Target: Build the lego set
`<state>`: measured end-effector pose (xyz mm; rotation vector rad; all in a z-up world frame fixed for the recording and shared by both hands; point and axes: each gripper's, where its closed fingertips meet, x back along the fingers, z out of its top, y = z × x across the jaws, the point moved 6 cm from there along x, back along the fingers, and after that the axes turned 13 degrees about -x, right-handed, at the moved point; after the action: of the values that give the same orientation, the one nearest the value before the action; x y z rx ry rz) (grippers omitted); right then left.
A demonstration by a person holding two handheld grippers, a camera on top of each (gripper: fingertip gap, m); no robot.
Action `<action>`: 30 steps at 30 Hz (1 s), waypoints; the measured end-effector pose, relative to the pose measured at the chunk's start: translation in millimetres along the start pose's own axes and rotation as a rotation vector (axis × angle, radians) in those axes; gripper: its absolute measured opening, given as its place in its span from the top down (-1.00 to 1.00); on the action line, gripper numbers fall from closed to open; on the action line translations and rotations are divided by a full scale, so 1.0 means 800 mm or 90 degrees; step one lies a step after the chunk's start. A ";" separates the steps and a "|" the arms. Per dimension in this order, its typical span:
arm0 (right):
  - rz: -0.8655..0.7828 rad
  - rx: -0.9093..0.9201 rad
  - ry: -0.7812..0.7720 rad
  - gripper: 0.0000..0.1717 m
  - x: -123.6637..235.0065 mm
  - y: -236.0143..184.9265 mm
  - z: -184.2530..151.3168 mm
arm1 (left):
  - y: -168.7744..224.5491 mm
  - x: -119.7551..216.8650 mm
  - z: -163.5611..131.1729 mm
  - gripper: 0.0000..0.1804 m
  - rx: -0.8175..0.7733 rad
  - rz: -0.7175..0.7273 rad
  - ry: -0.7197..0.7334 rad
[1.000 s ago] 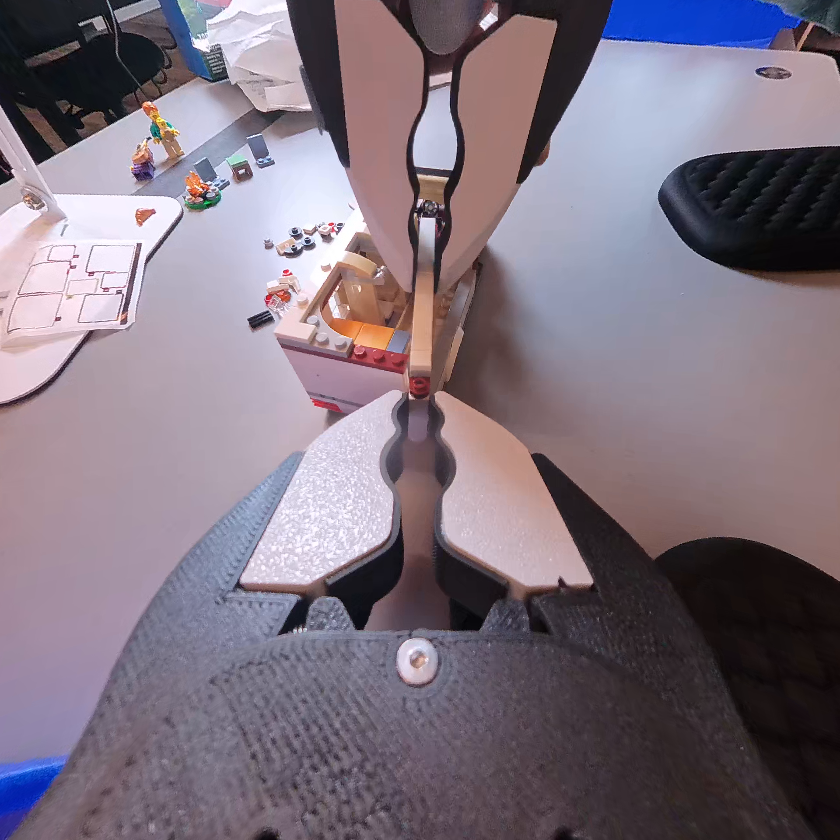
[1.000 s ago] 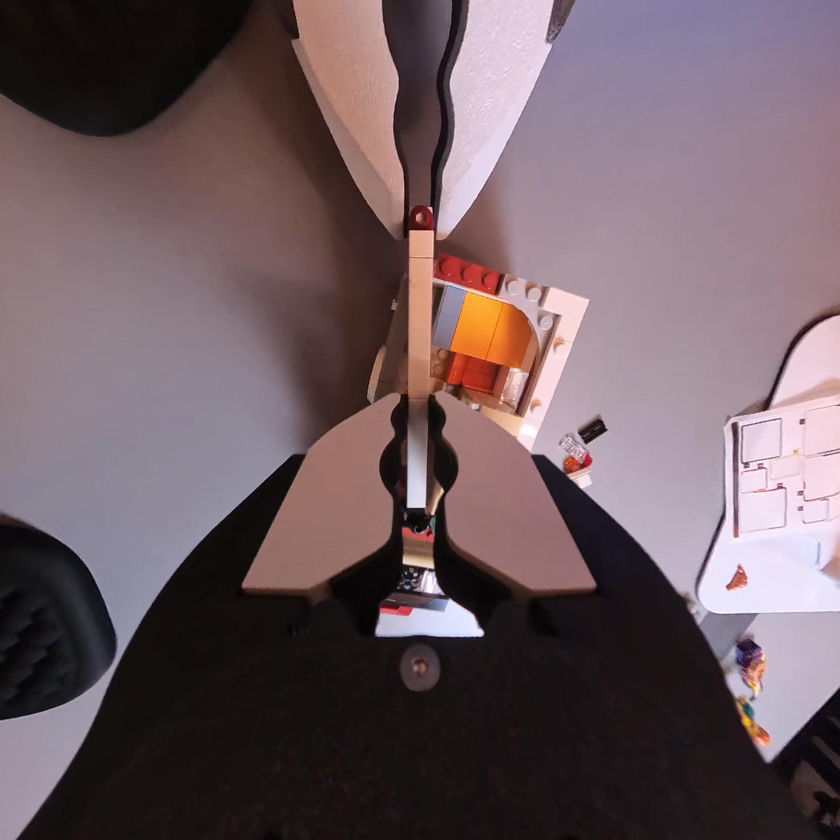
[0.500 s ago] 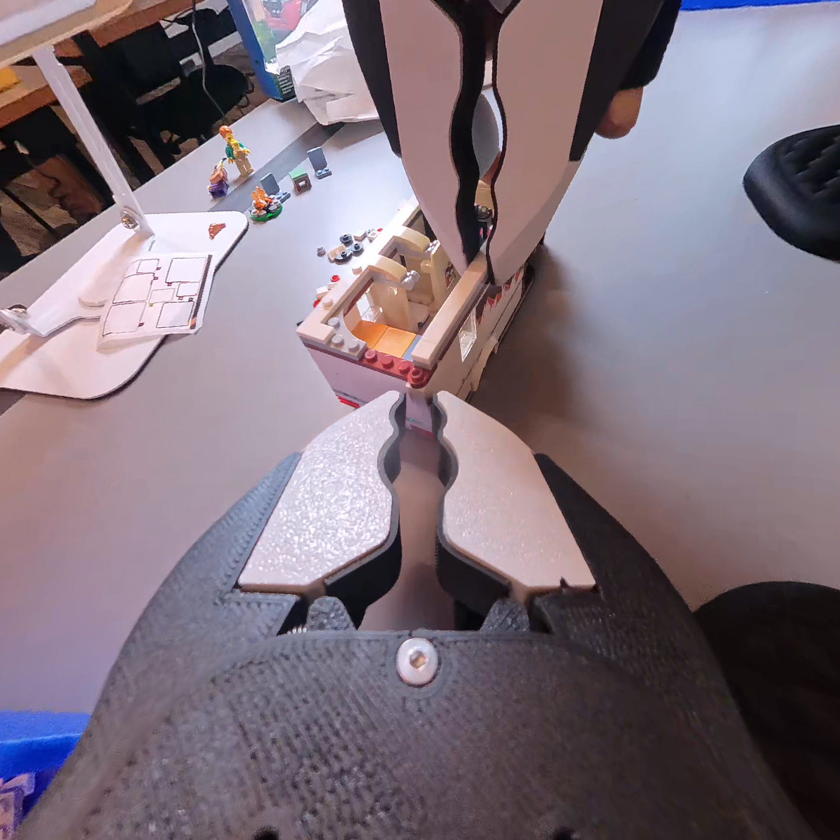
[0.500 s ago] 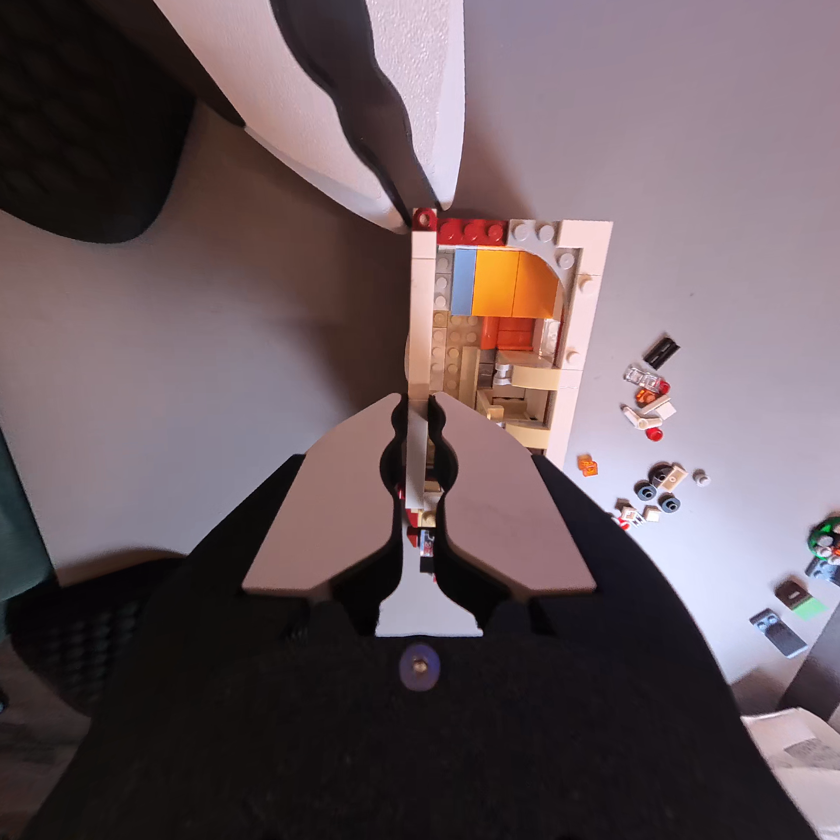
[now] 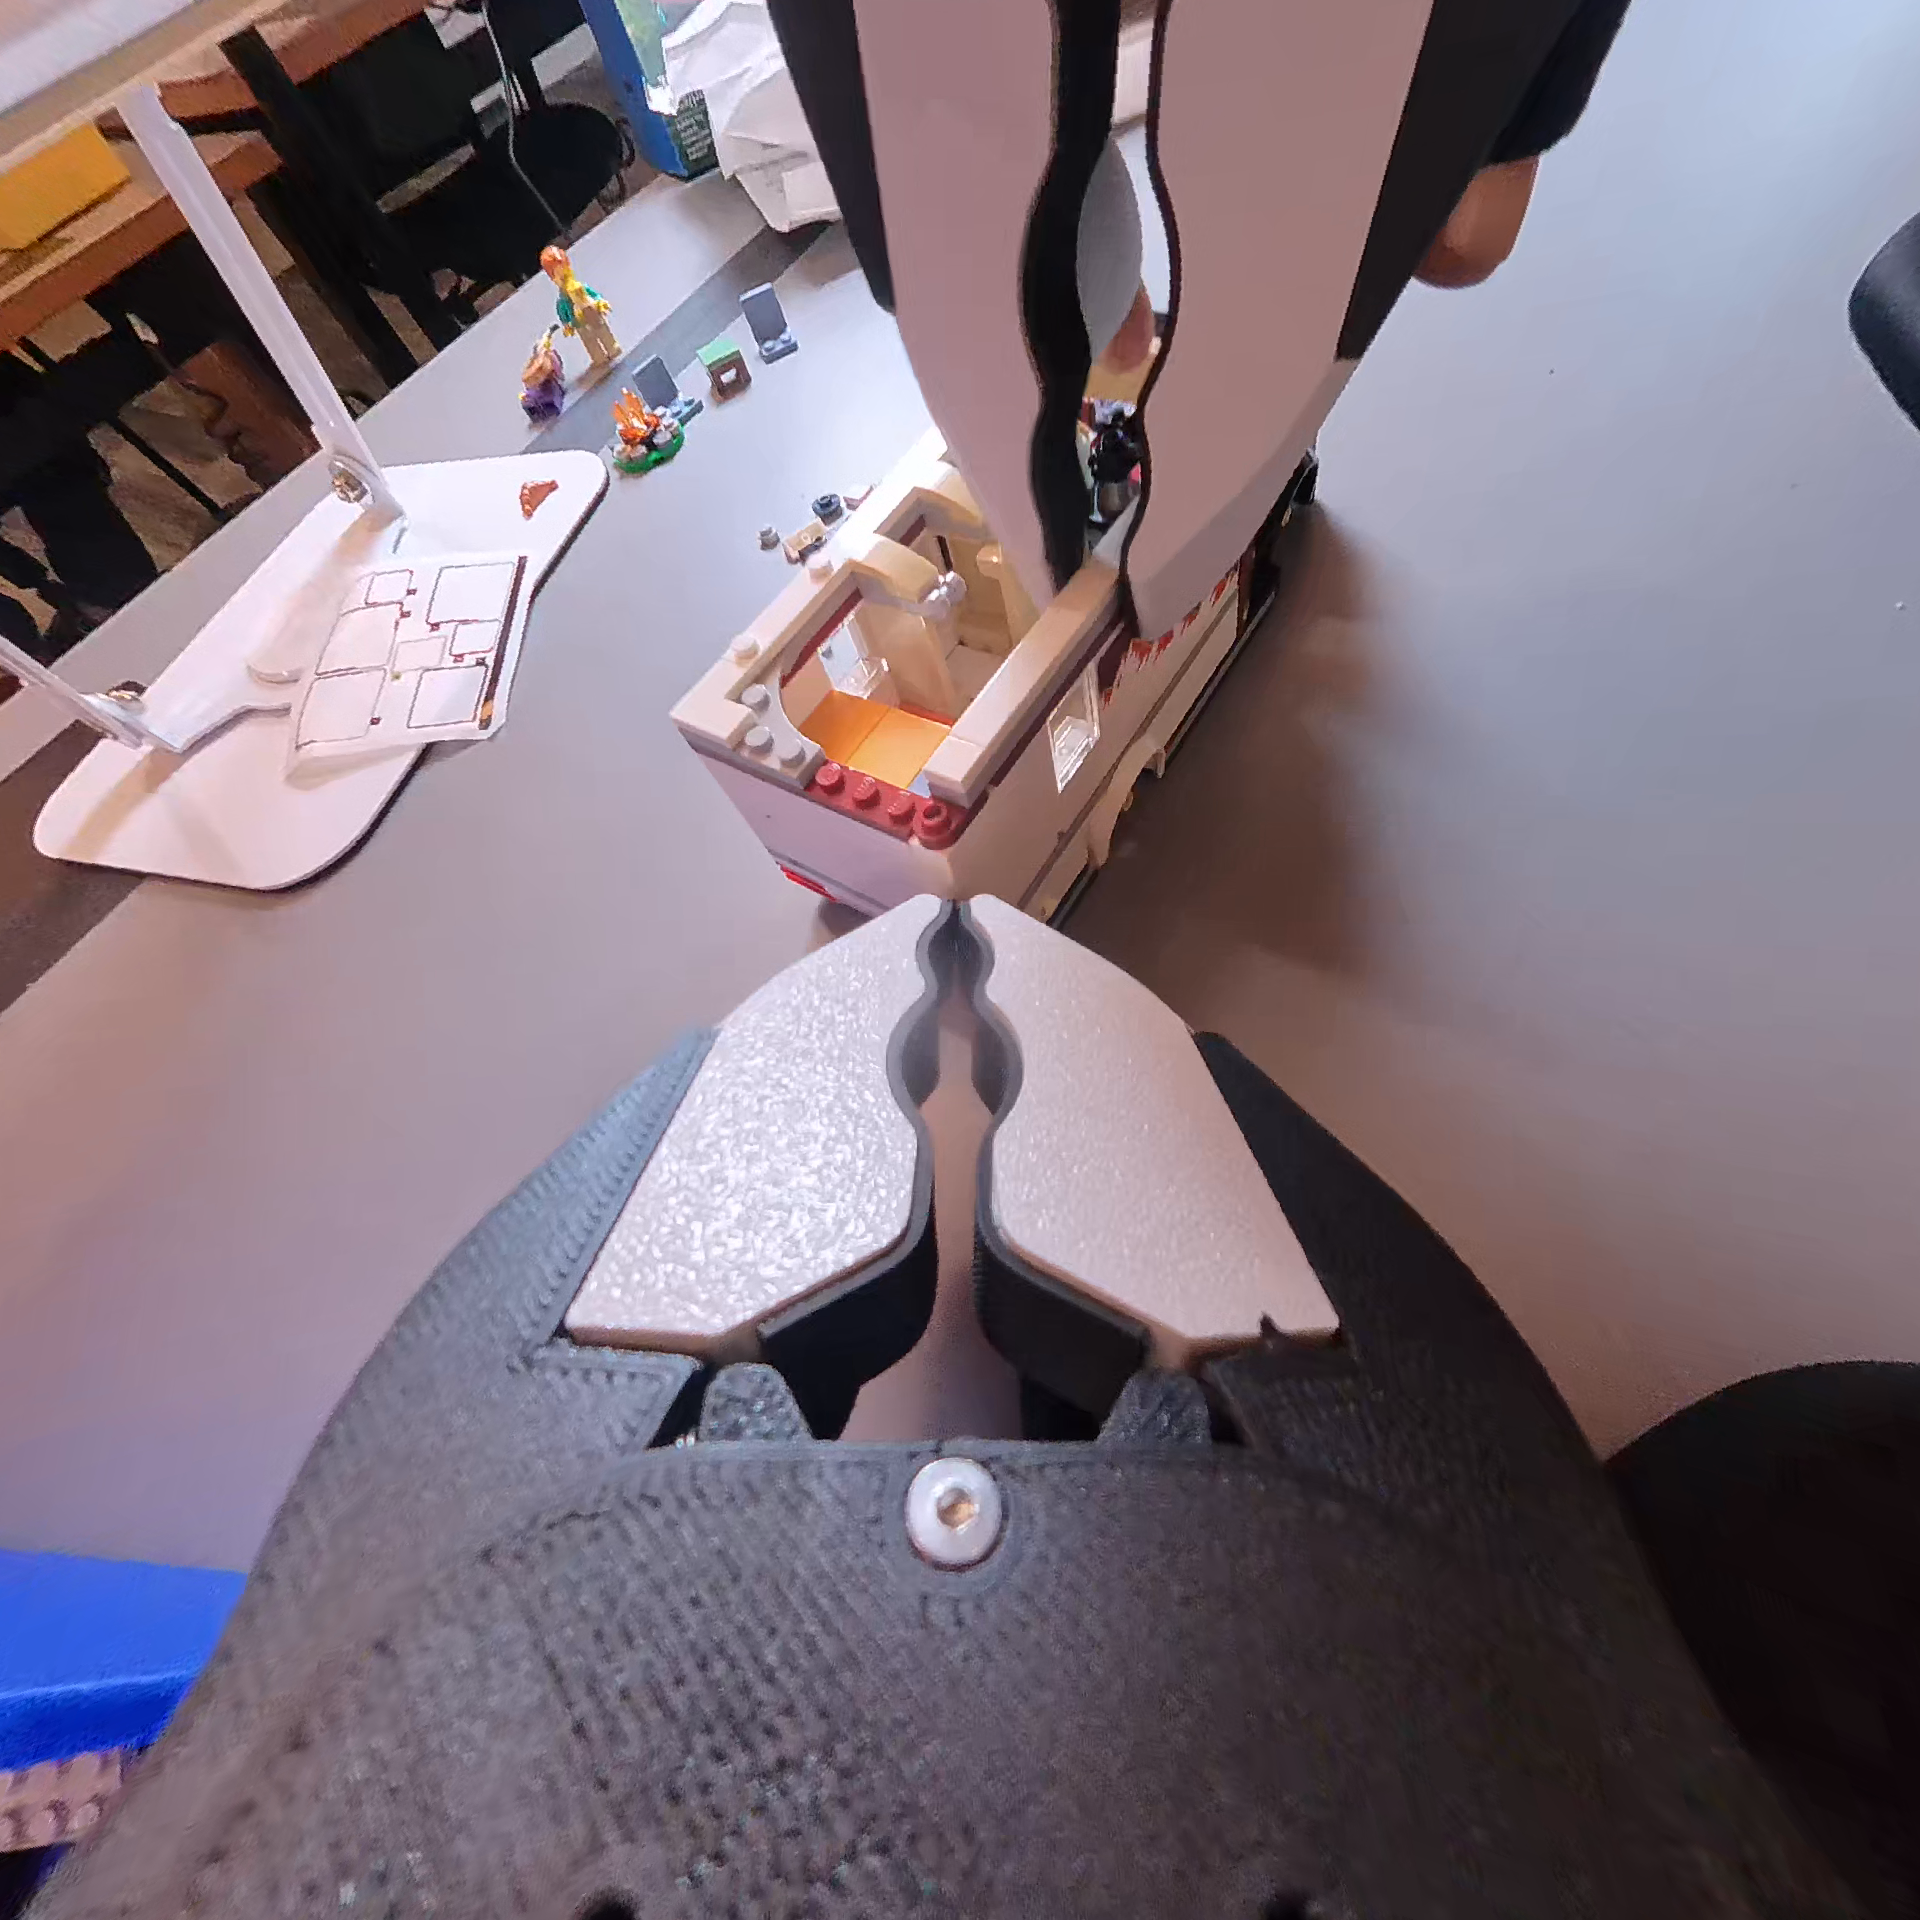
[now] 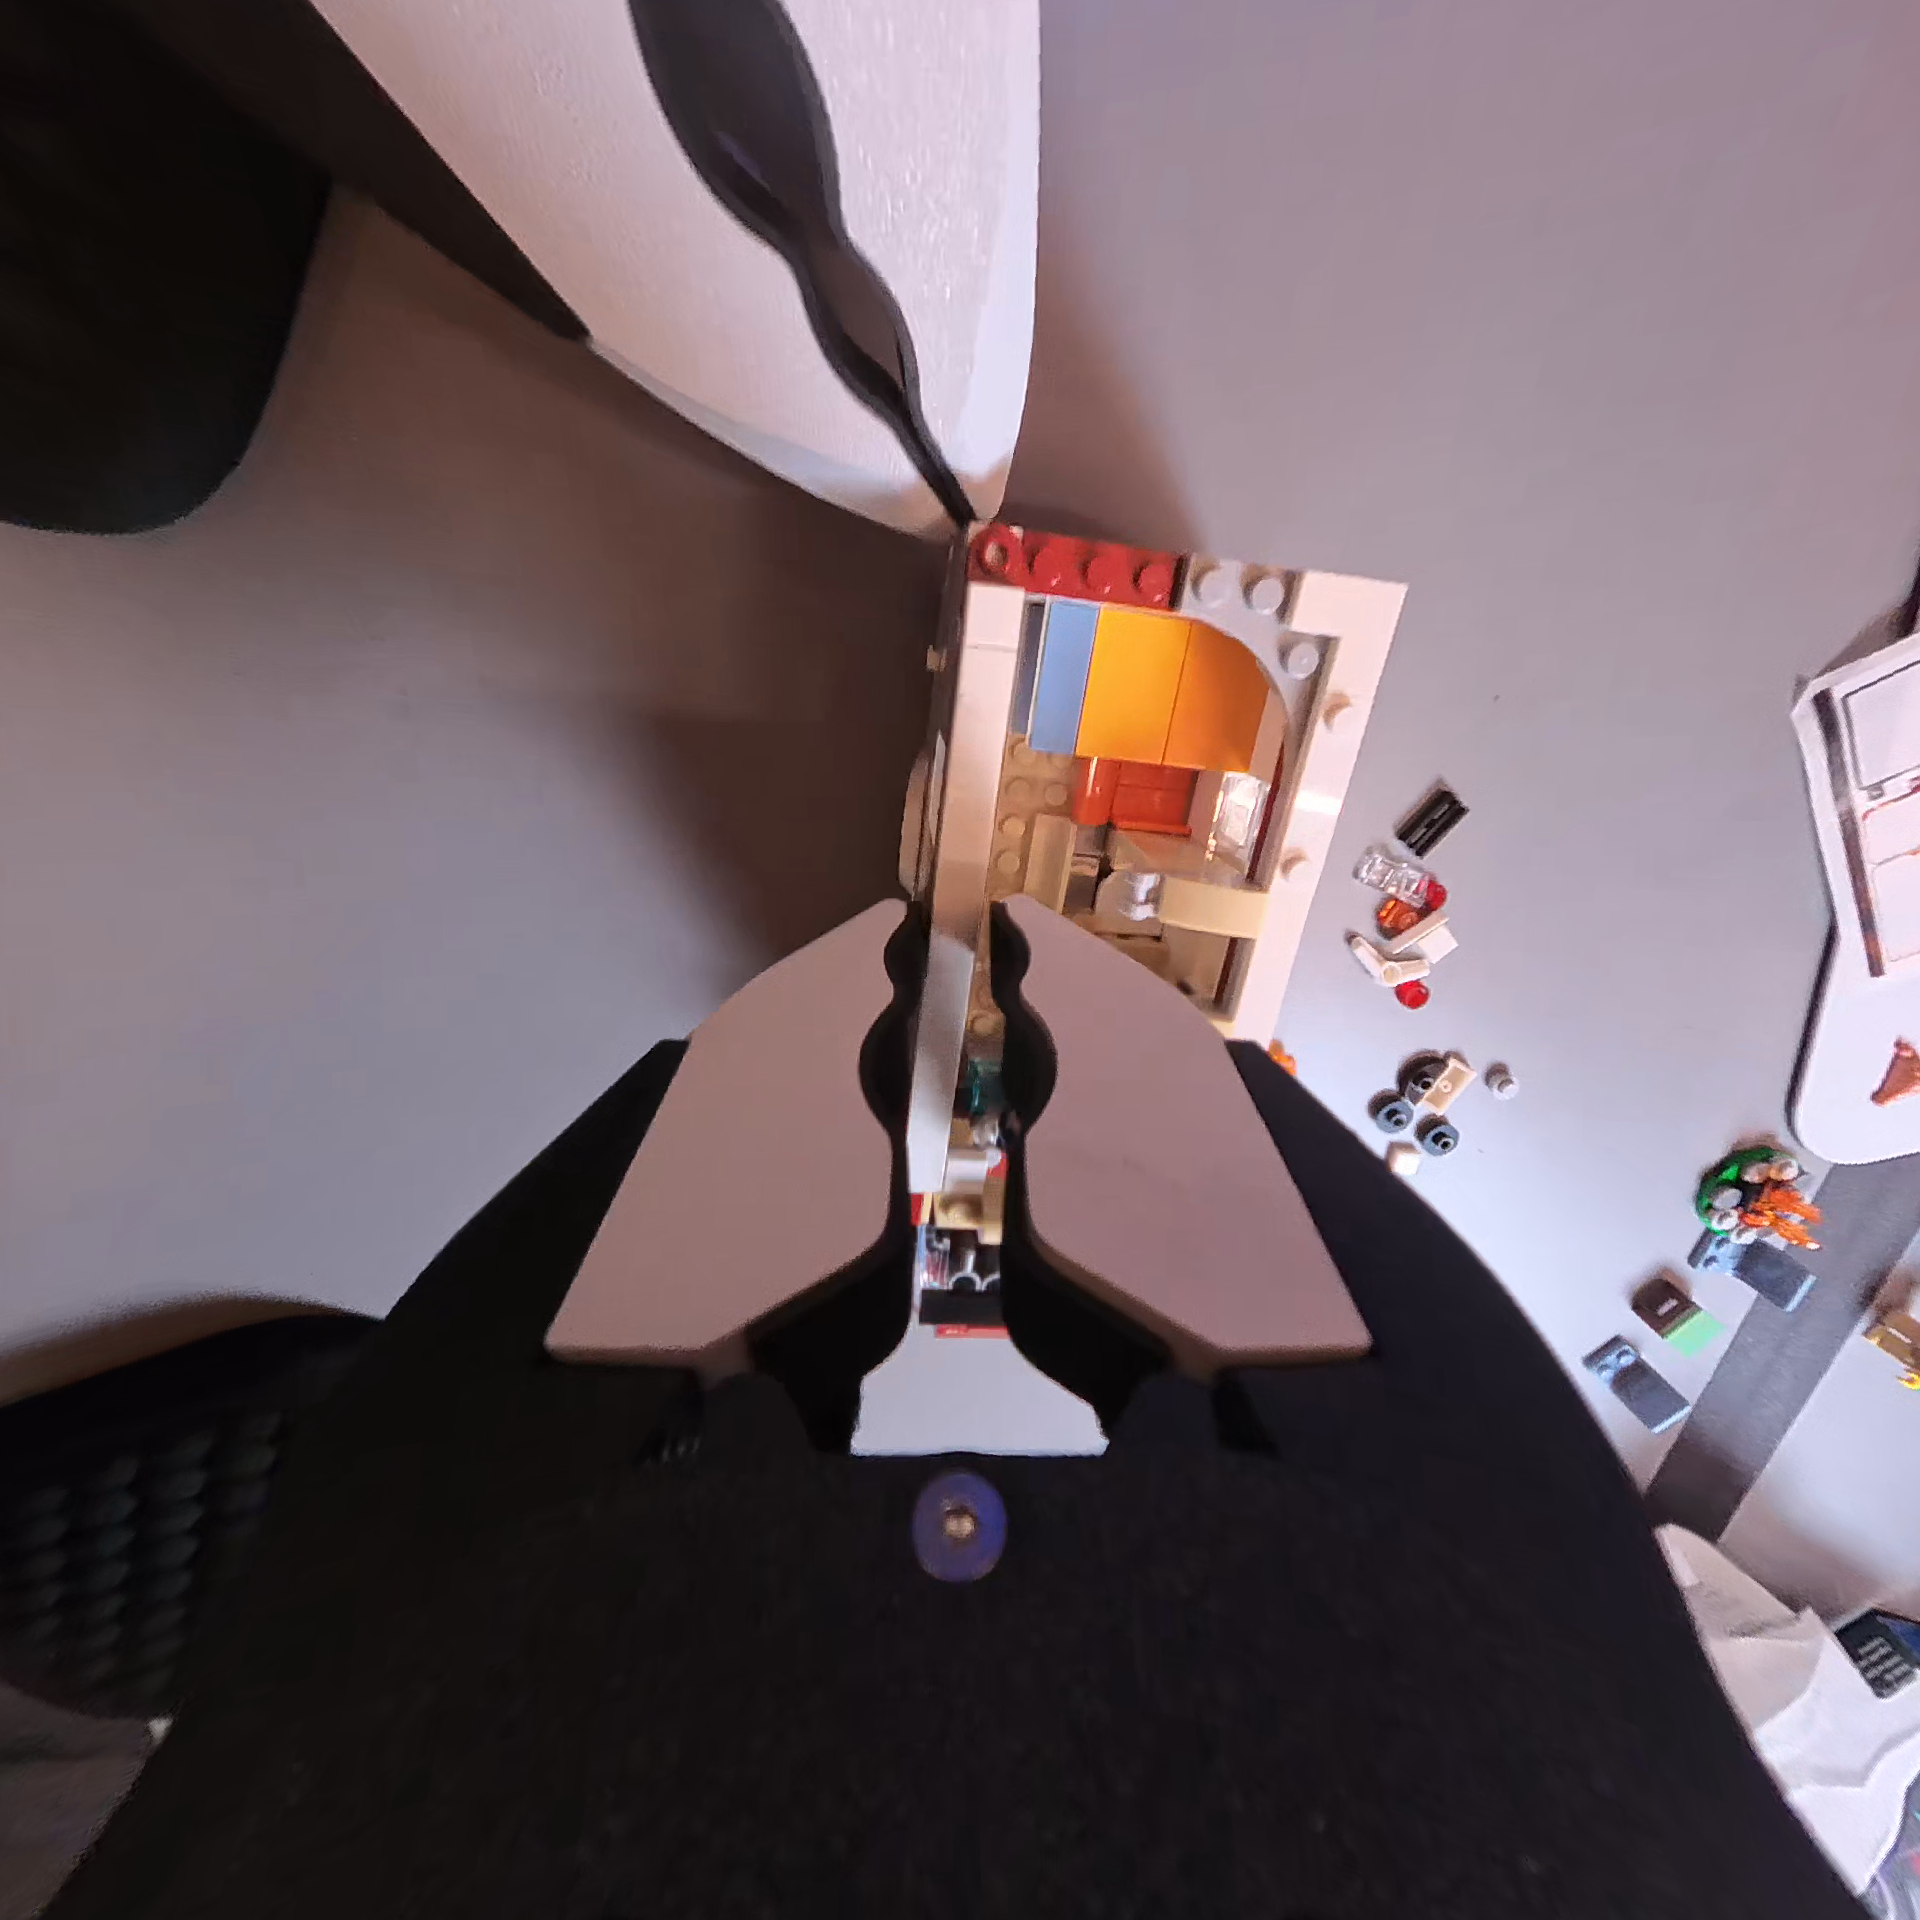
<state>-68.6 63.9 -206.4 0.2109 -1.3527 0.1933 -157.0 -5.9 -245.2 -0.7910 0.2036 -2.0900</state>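
A brick-built camper van (image 5: 862,821) with no roof stands on the grey table (image 5: 416,1039); it also shows from above in the right wrist view (image 6: 1340,727). My left gripper (image 5: 954,912) is shut and empty, its tips just in front of the van's near corner by the dark red bricks (image 5: 883,795). It shows in the right wrist view (image 6: 956,509) at that same corner. My right gripper (image 6: 951,920) comes down from above and straddles the van's tan side wall (image 6: 971,790). Its fingers stand a little wider than the wall. It shows in the left wrist view (image 5: 1096,603) over the wall.
A white stand base with a printed sheet (image 5: 343,665) lies to the left. Small loose pieces (image 6: 1403,914), a campfire piece (image 5: 644,442) and a minifigure (image 5: 577,301) lie beyond the van. Black padded rests (image 6: 135,312) and a blue bin (image 5: 94,1652) are near.
My left gripper let go of the end of the van's wall, drew back and shut on air. My right gripper's fingers widened a little around the wall.
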 end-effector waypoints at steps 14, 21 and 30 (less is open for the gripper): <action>-0.004 0.045 0.071 0.90 -0.008 -0.009 0.040 | -0.005 0.001 0.001 0.42 0.068 -0.024 0.023; 0.033 0.028 0.063 0.90 -0.007 -0.003 0.037 | -0.010 -0.037 -0.001 0.02 0.098 -0.066 0.015; 0.072 0.064 0.039 0.89 -0.006 0.002 0.032 | -0.013 -0.062 0.003 0.04 0.065 -0.109 -0.006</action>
<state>-94.4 58.9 -206.2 0.2120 -1.2952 0.3603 -141.4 39.3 -261.6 -0.7795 0.0234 -2.2379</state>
